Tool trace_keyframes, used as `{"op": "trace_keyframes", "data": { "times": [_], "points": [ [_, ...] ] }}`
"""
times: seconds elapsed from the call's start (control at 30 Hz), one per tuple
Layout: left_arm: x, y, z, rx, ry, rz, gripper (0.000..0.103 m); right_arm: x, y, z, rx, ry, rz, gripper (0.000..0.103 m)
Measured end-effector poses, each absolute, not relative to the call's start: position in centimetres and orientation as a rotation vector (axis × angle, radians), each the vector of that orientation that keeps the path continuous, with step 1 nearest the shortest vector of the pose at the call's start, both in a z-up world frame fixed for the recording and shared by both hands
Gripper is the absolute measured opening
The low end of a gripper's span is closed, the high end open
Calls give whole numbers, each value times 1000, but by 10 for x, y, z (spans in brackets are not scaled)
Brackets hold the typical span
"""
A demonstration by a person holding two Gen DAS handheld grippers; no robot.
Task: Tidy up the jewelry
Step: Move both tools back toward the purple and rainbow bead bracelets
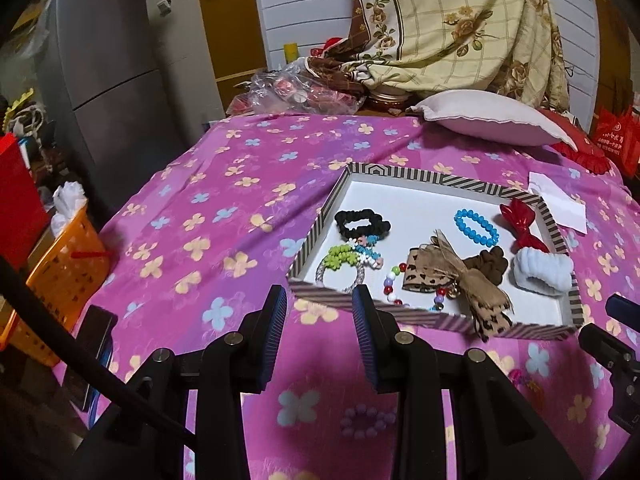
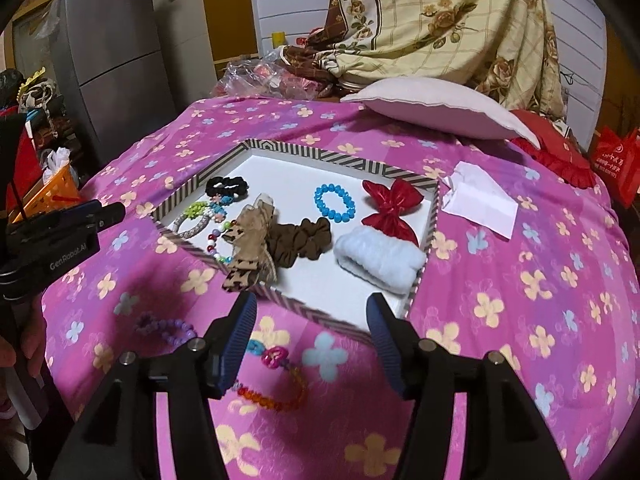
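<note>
A striped shallow box (image 1: 394,174) (image 2: 320,158) sits on the pink flowered cloth. It holds a black scrunchie (image 1: 361,221), a blue bead bracelet (image 1: 477,227) (image 2: 334,200), a red bow (image 2: 390,210), a brown scrunchie (image 2: 300,240), a white fluffy band (image 2: 380,258), a leopard bow (image 2: 250,250) and bead bracelets. A purple bead bracelet (image 1: 366,422) (image 2: 166,328) lies on the cloth in front of the box, below my open, empty left gripper (image 1: 320,300). A multicoloured bead bracelet (image 2: 276,384) lies under my open, empty right gripper (image 2: 312,308).
A white pillow (image 1: 492,118) and a red cushion (image 2: 560,160) lie at the back right. A folded white paper (image 2: 482,200) lies right of the box. An orange basket (image 1: 60,272) and a grey fridge (image 1: 112,64) stand to the left. A dark phone (image 1: 90,356) lies at the cloth's left edge.
</note>
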State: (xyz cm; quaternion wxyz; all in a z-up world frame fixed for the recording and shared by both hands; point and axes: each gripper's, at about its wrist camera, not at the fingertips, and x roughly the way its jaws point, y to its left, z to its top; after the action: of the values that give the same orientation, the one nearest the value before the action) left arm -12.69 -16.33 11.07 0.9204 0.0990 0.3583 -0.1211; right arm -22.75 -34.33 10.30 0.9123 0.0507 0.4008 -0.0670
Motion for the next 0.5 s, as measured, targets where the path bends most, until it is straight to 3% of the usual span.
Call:
{"op": "trace_keyframes", "data": {
  "times": [0.5],
  "points": [
    [-158,-148,111,208,729,-255,32,-256,-326,104,97,827,-140,61]
  ]
}}
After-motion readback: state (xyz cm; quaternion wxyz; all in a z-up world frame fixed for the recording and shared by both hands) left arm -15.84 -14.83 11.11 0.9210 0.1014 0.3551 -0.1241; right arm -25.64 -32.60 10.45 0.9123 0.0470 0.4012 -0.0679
